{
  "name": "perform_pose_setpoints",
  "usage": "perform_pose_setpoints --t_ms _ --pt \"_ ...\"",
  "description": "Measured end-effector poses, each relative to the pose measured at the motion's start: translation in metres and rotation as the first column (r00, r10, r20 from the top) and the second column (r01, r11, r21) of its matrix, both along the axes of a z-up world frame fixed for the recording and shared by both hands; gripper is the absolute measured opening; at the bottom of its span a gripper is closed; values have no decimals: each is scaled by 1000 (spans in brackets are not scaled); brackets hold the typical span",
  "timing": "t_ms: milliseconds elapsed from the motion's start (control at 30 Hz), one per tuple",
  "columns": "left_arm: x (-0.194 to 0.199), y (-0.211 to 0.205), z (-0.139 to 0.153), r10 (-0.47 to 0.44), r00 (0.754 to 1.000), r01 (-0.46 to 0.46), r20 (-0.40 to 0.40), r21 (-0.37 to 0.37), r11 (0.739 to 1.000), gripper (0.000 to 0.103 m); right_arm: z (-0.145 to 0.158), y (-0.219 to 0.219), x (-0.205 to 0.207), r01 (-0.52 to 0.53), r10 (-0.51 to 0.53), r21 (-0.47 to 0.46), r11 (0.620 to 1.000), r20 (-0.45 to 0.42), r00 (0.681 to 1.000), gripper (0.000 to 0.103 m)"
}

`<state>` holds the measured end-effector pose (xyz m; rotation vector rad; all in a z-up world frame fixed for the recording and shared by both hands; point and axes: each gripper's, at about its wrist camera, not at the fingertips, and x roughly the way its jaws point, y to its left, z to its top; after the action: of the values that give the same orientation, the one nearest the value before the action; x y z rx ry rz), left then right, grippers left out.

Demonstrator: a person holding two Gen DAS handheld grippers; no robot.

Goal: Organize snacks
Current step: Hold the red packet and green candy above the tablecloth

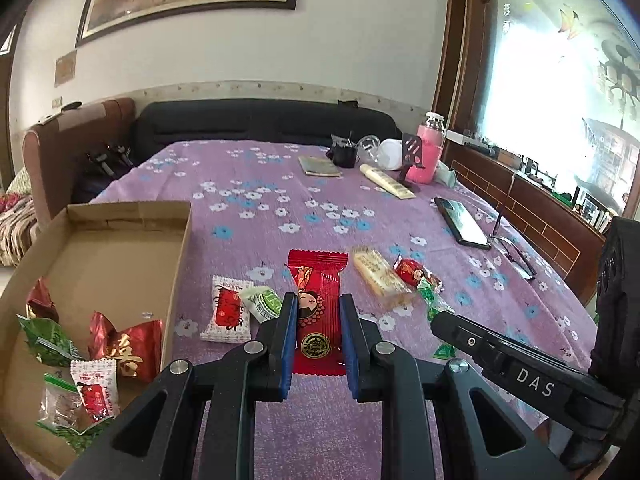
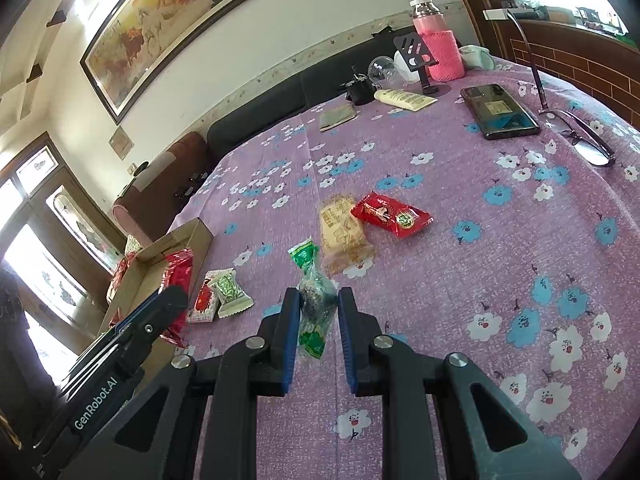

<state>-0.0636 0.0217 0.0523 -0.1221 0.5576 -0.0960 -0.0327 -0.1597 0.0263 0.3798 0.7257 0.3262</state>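
Observation:
My left gripper (image 1: 318,310) is shut on a long red snack packet (image 1: 318,280) with a cartoon face, held just above the cloth. Left of it lies an open cardboard box (image 1: 120,236) with several red, green and white snack packets inside. My right gripper (image 2: 319,300) is shut on a clear packet with green ends (image 2: 314,304). On the cloth lie a white-and-red packet (image 2: 204,304), a green-and-white packet (image 2: 230,290), a beige biscuit packet (image 2: 344,236) and a red packet (image 2: 390,214). In the right wrist view the left gripper (image 2: 174,300) shows beside the box (image 2: 160,250).
A purple flowered cloth (image 1: 280,184) covers the table. At the far side stand a pink bottle (image 1: 428,152), a black cup (image 1: 345,154), a cream tube (image 1: 386,182) and a small notebook (image 1: 318,166). A phone (image 1: 462,222) and glasses (image 1: 516,254) lie at the right.

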Motion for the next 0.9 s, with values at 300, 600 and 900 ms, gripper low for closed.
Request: perform_pose_setpoints --t_ms 300,600,900 --pt "-7 -3 4 15 999 -17 43 28 999 21 3 1 -3 9 -9 -12 1000 17 1000 18" --pt "-14 -5 7 23 997 -27 80 48 999 21 9 5 -10 19 -15 -47 999 64 998 18" --pt "-15 -5 8 26 996 -30 88 49 998 21 21 17 -23 28 -9 -129 991 142 990 18"
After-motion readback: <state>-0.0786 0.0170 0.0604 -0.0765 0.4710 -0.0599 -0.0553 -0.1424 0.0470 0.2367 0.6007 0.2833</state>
